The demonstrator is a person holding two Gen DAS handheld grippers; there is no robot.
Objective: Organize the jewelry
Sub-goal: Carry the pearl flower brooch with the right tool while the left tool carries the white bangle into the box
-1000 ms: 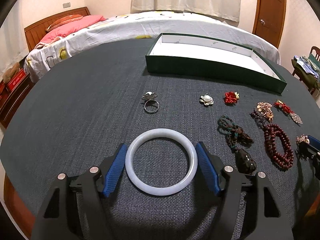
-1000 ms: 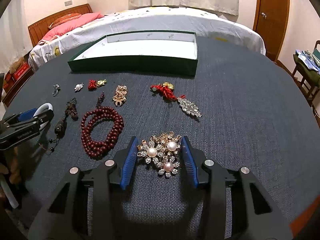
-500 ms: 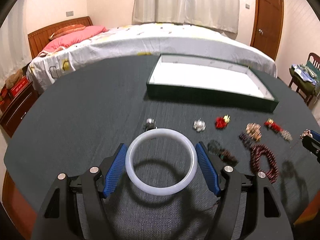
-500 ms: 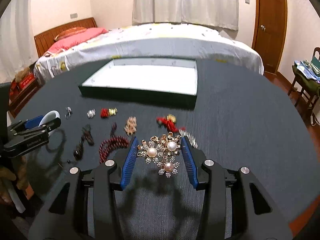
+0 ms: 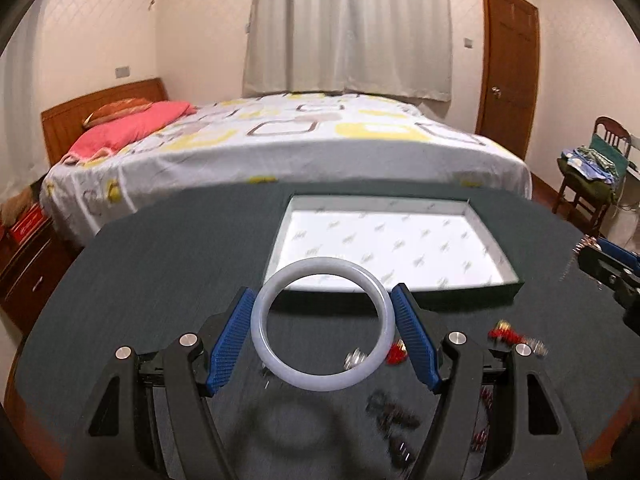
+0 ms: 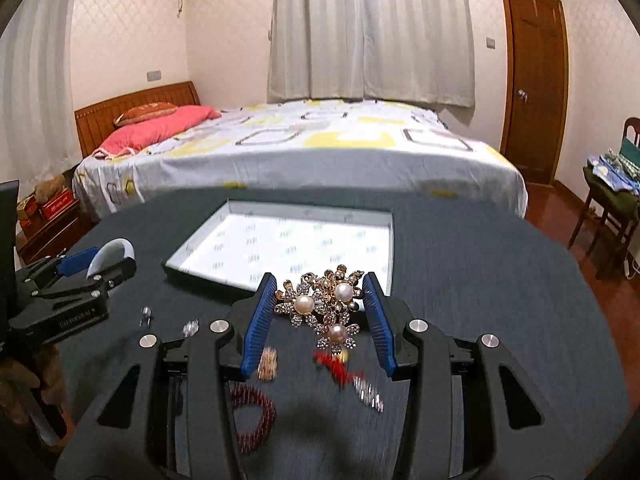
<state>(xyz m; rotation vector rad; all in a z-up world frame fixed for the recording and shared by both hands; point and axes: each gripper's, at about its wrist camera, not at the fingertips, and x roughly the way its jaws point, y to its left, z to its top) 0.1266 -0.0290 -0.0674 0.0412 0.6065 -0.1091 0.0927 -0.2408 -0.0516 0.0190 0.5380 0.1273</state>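
Note:
My left gripper (image 5: 323, 328) is shut on a pale white bangle (image 5: 264, 312) and holds it in the air, in front of the near wall of the green tray (image 5: 460, 298) with a white lining. My right gripper (image 6: 320, 312) is shut on a pearl flower brooch (image 6: 320, 304) and holds it above the table, just short of the same tray (image 6: 208, 278). The left gripper with the bangle also shows at the left of the right wrist view (image 6: 100, 268).
Several pieces lie blurred on the dark round table (image 6: 500, 280) below the grippers: a red bead bracelet (image 6: 252, 420), a red tassel pin (image 6: 336, 368), a gold charm (image 6: 267, 362), small silver pieces (image 6: 191, 327). A bed (image 5: 280, 140) stands behind the table, a chair (image 5: 596, 168) at the right.
Both grippers have risen off the table with their pieces and moved toward the tray. The loose jewelry now lies lower in both views.

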